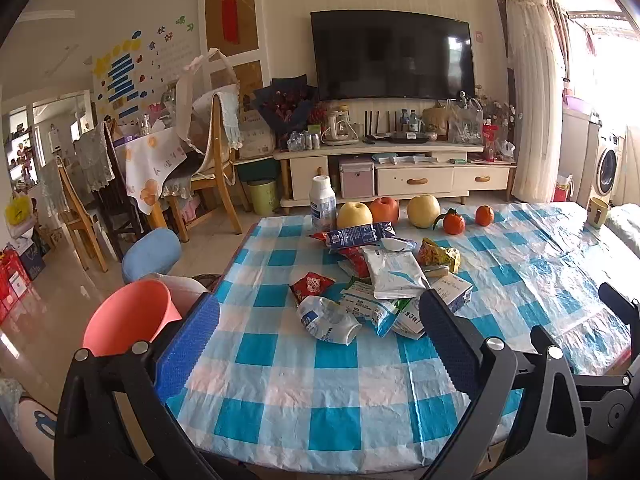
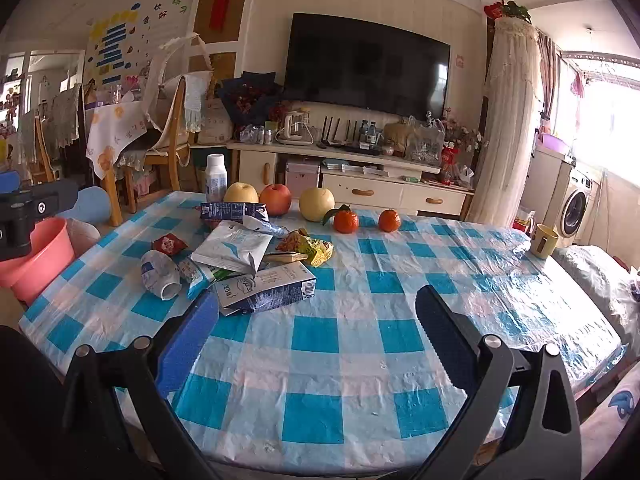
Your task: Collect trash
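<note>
Both spread wide and holding nothing: left claw (image 1: pixel 316 328) and right claw (image 2: pixel 316 320), above the checked surface (image 2: pixel 360 380). Trash pile (image 2: pixel 236 260) heaped mid-surface, just ahead of a fruit row (image 2: pixel 312 204). Pink bin (image 1: pixel 128 316) beside the left edge.

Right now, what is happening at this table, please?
A person holds two claws over a checked table to collect trash. The left claw and right claw are open and empty. A pile of wrappers and a milk carton lies untouched. A pink bin waits at the table's left edge.
</note>
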A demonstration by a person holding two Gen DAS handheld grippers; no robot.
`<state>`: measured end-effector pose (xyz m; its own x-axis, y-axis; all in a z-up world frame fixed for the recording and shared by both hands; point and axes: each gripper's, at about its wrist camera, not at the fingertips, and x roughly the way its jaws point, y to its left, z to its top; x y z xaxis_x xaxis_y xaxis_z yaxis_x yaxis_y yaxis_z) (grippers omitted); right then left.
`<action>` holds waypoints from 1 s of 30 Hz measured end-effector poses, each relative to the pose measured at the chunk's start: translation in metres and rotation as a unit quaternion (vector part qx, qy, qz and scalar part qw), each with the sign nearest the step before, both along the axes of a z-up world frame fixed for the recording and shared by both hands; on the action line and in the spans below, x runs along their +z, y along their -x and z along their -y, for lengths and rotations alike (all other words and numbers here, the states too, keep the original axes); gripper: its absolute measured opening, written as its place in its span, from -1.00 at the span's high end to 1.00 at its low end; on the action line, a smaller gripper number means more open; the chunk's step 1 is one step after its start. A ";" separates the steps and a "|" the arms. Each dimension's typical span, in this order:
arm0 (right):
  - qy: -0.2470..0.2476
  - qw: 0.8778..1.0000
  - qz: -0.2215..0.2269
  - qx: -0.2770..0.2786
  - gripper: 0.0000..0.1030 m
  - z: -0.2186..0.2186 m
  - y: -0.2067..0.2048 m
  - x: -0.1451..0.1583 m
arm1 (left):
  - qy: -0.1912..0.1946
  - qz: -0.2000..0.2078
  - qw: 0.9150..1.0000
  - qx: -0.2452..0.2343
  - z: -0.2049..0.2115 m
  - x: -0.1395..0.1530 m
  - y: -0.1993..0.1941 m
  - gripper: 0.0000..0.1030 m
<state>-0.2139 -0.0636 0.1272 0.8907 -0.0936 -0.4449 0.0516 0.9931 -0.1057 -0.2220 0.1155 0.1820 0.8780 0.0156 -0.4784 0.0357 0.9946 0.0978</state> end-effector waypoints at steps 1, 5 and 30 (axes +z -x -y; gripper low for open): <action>0.001 1.000 0.000 0.000 -0.93 0.000 0.000 0.000 | -0.001 0.001 1.000 0.000 0.000 0.000 0.000 -0.90; 0.003 1.000 -0.003 -0.003 -0.93 0.000 -0.001 -0.001 | -0.008 0.003 1.000 0.002 0.001 0.000 0.002 -0.91; -0.009 0.999 -0.040 0.005 -0.93 0.007 -0.016 -0.017 | -0.014 -0.023 1.000 0.005 0.003 -0.024 -0.015 -0.90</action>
<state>-0.1981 -0.0703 0.1101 0.8534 -0.0767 -0.5156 0.0345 0.9953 -0.0909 -0.2074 0.1126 0.1582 0.8549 0.0375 -0.5175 0.0317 0.9917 0.1243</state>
